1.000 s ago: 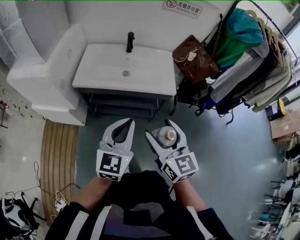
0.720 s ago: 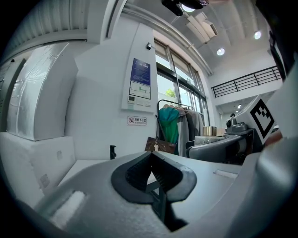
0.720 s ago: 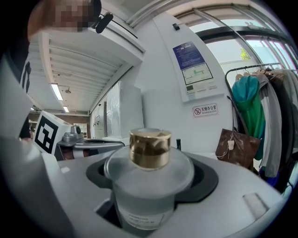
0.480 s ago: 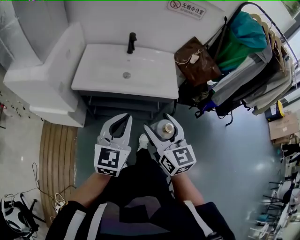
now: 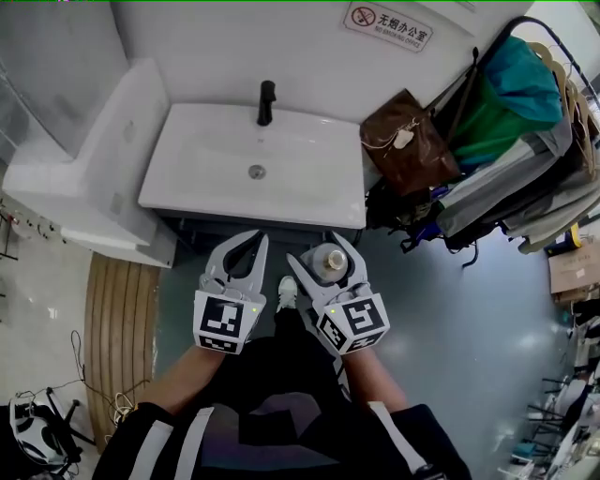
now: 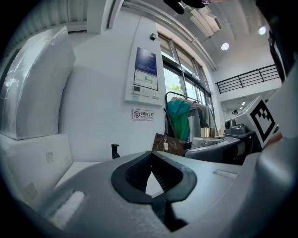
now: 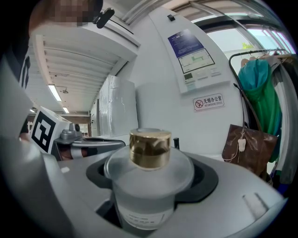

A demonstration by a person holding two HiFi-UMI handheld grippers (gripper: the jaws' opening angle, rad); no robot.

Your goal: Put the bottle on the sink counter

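A frosted glass bottle (image 5: 331, 264) with a gold cap (image 7: 150, 147) stands upright between the jaws of my right gripper (image 5: 319, 249), which is shut on it. The white sink counter (image 5: 309, 192) with a black faucet (image 5: 266, 101) lies just ahead; the bottle is held a little in front of its front edge, over the floor. My left gripper (image 5: 257, 240) is beside the right one, to its left. Its curved jaws meet at the tips with nothing between them (image 6: 151, 155).
A brown handbag (image 5: 412, 141) hangs right of the sink, beside a rack of clothes (image 5: 525, 141). A large white wrapped unit (image 5: 84, 178) stands against the sink's left side. A wooden mat (image 5: 117, 328) lies on the floor at left. A no-smoking sign (image 5: 386, 26) is on the wall.
The person has stepped toward the sink, so both grippers now sit nearer the counter's front edge. The bottle stays in the right gripper.
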